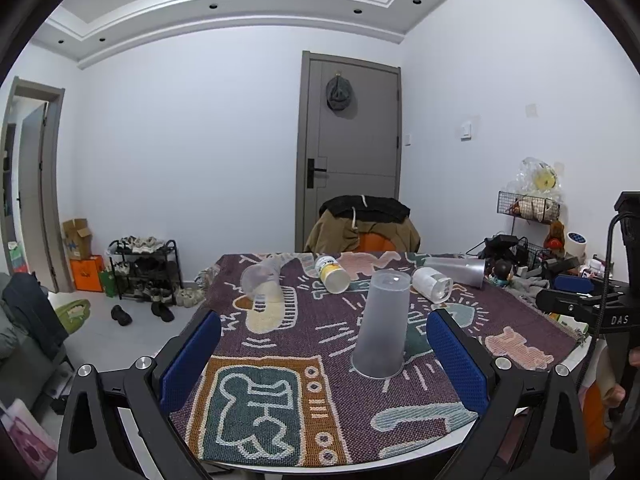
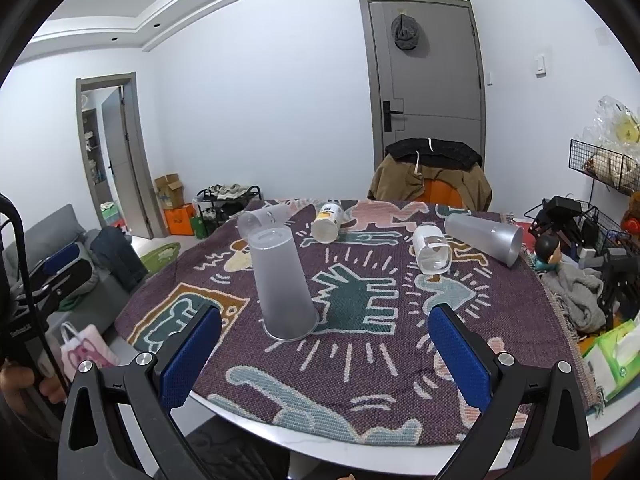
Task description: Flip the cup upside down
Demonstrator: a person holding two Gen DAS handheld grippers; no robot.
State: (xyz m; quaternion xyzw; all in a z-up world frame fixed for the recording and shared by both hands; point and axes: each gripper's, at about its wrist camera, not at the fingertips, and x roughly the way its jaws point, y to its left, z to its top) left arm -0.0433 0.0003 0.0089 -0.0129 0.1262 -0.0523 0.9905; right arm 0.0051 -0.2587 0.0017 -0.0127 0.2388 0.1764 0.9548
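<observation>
A tall frosted grey cup stands upside down, mouth on the patterned cloth, near the table's front; it also shows in the right wrist view. My left gripper is open and empty, its blue pads either side of the cup and a little short of it. My right gripper is open and empty, with the cup ahead and to the left. Another frosted cup lies on its side at the back right, and a clear cup lies on its side at the back left.
A white and yellow cup and a white cup lie on their sides mid-table. A chair draped with jackets stands behind the table. Clutter, a grey cloth and a green tissue pack crowd the right edge.
</observation>
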